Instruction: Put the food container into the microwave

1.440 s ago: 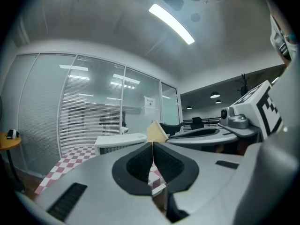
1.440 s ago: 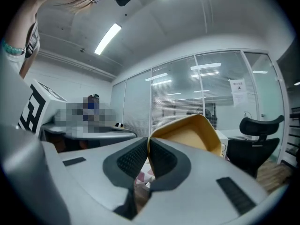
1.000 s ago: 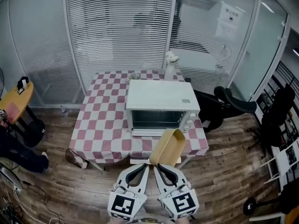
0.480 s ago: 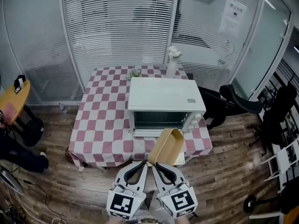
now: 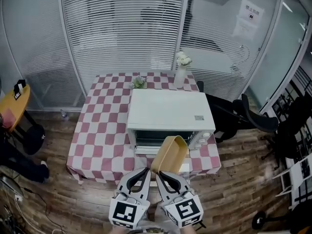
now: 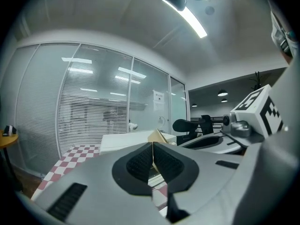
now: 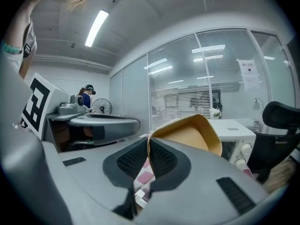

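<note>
Nearest, the two marker cubes (image 5: 127, 212) sit side by side at the bottom of the head view, with both tools angled inward so their tips almost meet. The left tool (image 5: 146, 171) has its pads pressed together, and a thin tan edge runs along the seam between them. The right tool (image 5: 160, 173) pinches the rim of the food container (image 5: 169, 152), which rises tan and tipped up on edge from its pads.

The container hangs in the air over the table's near edge, just in front of the microwave (image 5: 168, 110) and outside it. Below the tools lies a wood-plank floor (image 5: 234, 189).

The table (image 5: 100, 130) wears a red-and-white checked cloth that drapes over its sides. The white microwave stands on the right half of it, its dark front turned toward the person, with knobs at the right end. Behind it, at the table's far edge, stand a small green plant (image 5: 139, 82) and a pale vase of white flowers (image 5: 180, 76).

To the right of the table is a black office chair (image 5: 253, 113). At the far left is a round yellow side table (image 5: 12, 104).

The room ends in a glass wall with white slatted blinds (image 5: 122, 28), and a printed notice (image 5: 247, 17) is stuck to the right-hand pane. A strip light (image 6: 192, 20) glows on the ceiling.
</note>
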### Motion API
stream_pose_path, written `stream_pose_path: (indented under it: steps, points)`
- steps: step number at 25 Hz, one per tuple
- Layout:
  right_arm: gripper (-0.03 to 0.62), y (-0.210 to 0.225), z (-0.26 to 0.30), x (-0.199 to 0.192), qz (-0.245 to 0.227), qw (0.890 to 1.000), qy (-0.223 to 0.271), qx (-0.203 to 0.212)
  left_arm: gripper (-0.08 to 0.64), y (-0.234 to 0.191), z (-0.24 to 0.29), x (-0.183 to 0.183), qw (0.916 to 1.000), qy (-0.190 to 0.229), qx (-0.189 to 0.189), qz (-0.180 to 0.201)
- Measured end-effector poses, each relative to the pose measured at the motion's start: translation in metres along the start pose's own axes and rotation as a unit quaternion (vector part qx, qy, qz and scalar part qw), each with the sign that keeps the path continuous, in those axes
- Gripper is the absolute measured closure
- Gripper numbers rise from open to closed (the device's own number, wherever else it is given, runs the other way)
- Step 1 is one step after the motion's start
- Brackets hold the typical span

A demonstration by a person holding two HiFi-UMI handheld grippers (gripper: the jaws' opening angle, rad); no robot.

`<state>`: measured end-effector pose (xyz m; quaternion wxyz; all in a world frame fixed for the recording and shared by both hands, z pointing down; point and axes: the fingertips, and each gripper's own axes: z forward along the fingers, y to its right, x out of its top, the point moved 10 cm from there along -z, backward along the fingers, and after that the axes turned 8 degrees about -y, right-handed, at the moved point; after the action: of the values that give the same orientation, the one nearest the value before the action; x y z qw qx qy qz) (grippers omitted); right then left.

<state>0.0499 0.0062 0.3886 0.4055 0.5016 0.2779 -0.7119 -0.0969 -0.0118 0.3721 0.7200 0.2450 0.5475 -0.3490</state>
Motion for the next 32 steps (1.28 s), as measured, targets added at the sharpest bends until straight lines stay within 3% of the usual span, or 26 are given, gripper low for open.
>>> stream_pose_path:
  steps: [10, 20, 32]
  points:
    - [0.583, 0.029, 0.030, -0.013, 0.015, 0.998, -0.045, 0.032, 0.546, -0.008, 0.043, -0.001, 0.9996, -0.027, 0.001, -0.012]
    - [0.583, 0.053, 0.068, -0.050, 0.023, 0.989, -0.126, 0.070, 0.546, -0.016, 0.069, -0.014, 0.9975, -0.060, 0.016, -0.034]
    - [0.583, 0.104, 0.106, -0.071, -0.048, 0.974, -0.197, 0.101, 0.546, -0.014, 0.106, -0.017, 0.9939, -0.077, 0.059, -0.053]
